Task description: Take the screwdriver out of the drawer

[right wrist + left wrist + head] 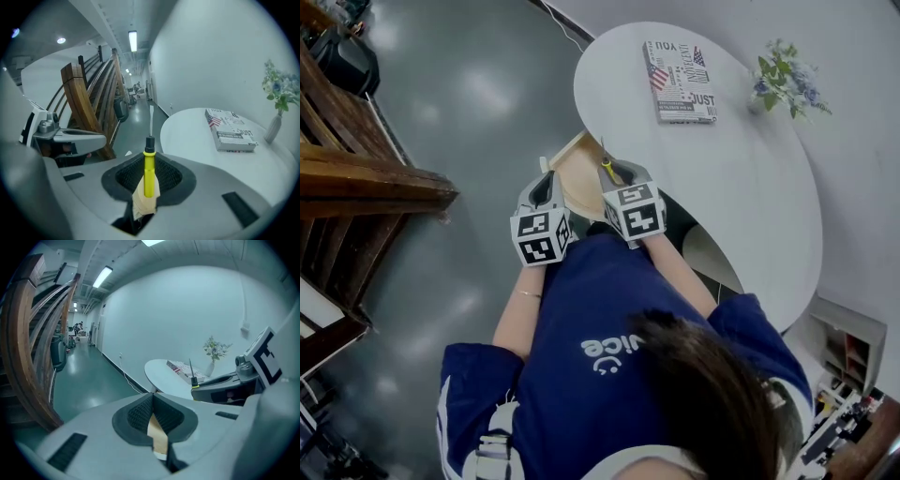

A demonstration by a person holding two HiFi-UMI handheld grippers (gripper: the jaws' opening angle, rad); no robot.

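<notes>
Mostly shiny grey floor here, plus a wooden stair rail well off to the left of the white round surface. Pulled out from under the surface's near rim: a pale wooden drawer, open. Lying flat on the far part of the surface, a flag-printed book; close to the surface's far-right rim, a small vase of flowers. Parked at the surface's near rim, over the drawer, both claws side by side. As for the left claw: squeezed shut, pads meeting at the tips, just a sliver of pale wood showing in the slit behind them; can't tell if pinched or simply underneath. As for the right claw: clamped tight on the screwdriver, gripping the yellow handle, thin shaft poking out past the tips, held above the open drawer right by the surface's near rim.
</notes>
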